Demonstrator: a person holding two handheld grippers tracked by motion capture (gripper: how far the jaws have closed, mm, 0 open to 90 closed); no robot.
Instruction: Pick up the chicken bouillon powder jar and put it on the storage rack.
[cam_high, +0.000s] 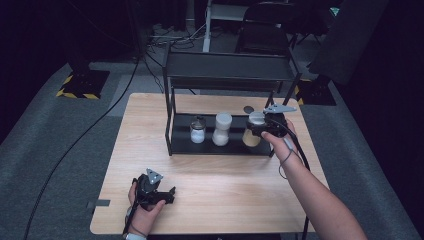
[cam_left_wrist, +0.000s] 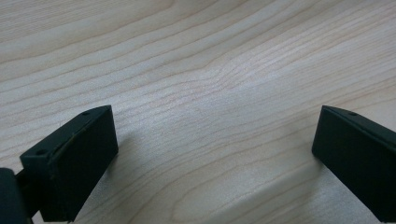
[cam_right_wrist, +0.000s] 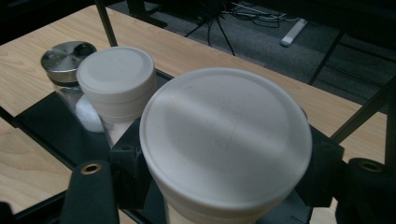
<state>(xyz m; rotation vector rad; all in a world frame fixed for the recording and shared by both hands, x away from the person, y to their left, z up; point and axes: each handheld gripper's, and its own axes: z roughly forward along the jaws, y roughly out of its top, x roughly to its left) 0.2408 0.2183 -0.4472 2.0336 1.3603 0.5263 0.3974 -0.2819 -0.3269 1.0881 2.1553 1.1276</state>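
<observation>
On the rack's lower shelf (cam_high: 181, 145), the right gripper (cam_right_wrist: 224, 186) is clamping a white-lidded jar (cam_right_wrist: 226, 140), hiding its contents; beside it, a white-capped jar (cam_right_wrist: 116, 77) is holding white powder. The left gripper (cam_left_wrist: 210, 158) is resting open on the worktop (cam_left_wrist: 196, 56).

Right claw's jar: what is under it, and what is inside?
The jar held in the right claw sits over the rack's black bottom shelf; whether it touches is hidden. Its white lid covers the top; tan contents show through the side from above.
</observation>
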